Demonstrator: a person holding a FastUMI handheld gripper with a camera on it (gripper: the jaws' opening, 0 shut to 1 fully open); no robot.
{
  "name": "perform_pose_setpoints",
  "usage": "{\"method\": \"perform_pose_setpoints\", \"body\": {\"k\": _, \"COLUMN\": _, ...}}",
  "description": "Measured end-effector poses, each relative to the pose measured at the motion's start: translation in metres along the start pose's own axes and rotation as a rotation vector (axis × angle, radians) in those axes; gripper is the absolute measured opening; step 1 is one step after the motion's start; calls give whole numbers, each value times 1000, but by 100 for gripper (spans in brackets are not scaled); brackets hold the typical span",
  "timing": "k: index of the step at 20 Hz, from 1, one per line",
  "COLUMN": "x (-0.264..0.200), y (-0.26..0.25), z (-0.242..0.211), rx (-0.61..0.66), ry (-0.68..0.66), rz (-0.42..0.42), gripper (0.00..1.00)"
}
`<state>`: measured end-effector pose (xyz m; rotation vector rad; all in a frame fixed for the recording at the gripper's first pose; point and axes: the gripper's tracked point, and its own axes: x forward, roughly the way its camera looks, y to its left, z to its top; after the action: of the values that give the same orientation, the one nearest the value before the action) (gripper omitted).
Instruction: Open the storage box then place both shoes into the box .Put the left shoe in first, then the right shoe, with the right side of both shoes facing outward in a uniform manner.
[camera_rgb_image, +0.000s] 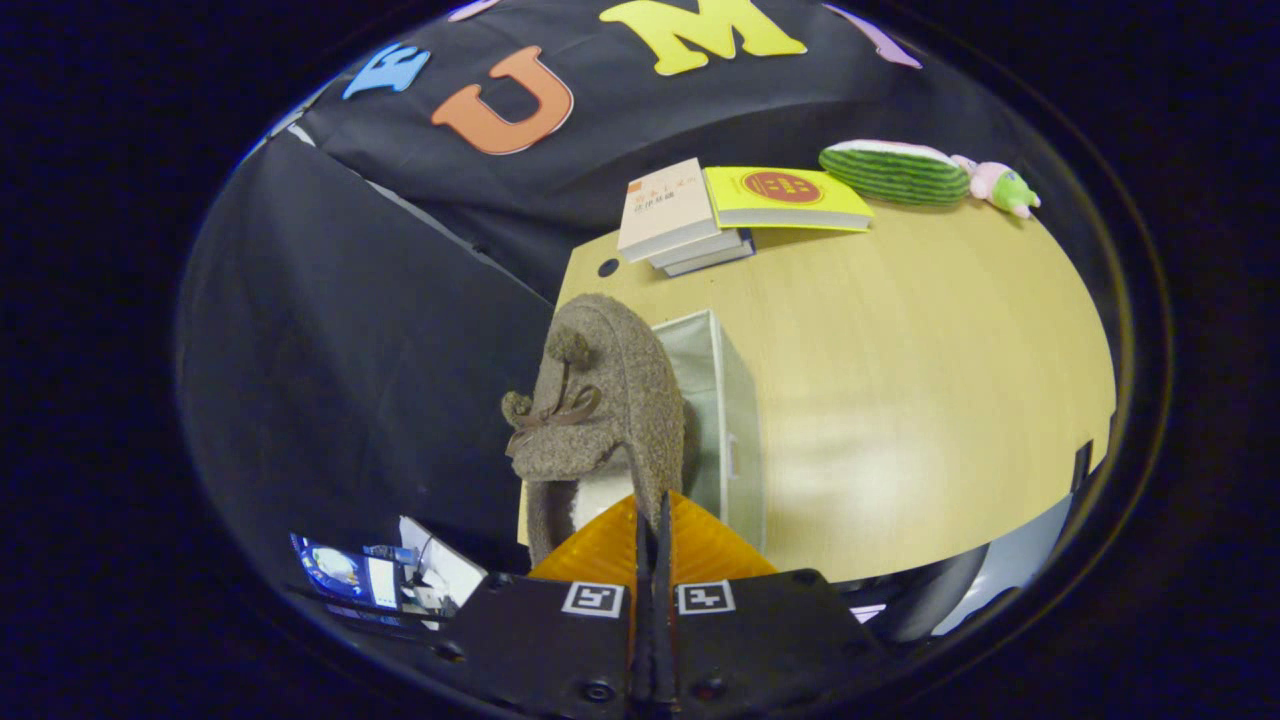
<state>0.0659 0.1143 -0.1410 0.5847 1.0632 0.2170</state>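
A brown felt shoe (600, 400) with a small bow hangs from my gripper (652, 520), whose two fingers are pressed together on the rim of its heel opening. The shoe is held up in the air, toe pointing away from me, above the near left part of the wooden table (900, 380). Just behind and to the right of the shoe stands the white storage box (725, 400), partly hidden by the shoe. I cannot tell from here whether its lid is open.
A stack of books (680, 215) and a yellow book (785, 195) lie at the table's far edge. A green striped plush (893, 172) and a small pink and green toy (1000, 185) sit further right. A small dark hole (608, 267) marks the table near the books.
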Motion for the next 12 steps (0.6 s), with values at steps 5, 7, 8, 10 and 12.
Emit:
{"method": "perform_pose_setpoints", "body": {"k": 5, "x": 28, "y": -11, "z": -5, "rx": 90, "ry": -31, "rz": -84, "gripper": 6}}
{"method": "perform_pose_setpoints", "body": {"k": 7, "x": 31, "y": -17, "z": -10, "rx": 131, "ry": -30, "rz": -102, "gripper": 6}}
{"method": "perform_pose_setpoints", "body": {"k": 8, "x": 32, "y": -20, "z": -9, "rx": 128, "ry": -39, "rz": -111, "gripper": 7}}
{"method": "perform_pose_setpoints", "body": {"k": 10, "x": 31, "y": -21, "z": -7, "rx": 138, "ry": -53, "rz": -106, "gripper": 11}}
{"method": "perform_pose_setpoints", "body": {"k": 12, "x": 29, "y": -10, "z": -8, "rx": 131, "ry": -52, "rz": -61, "gripper": 14}}
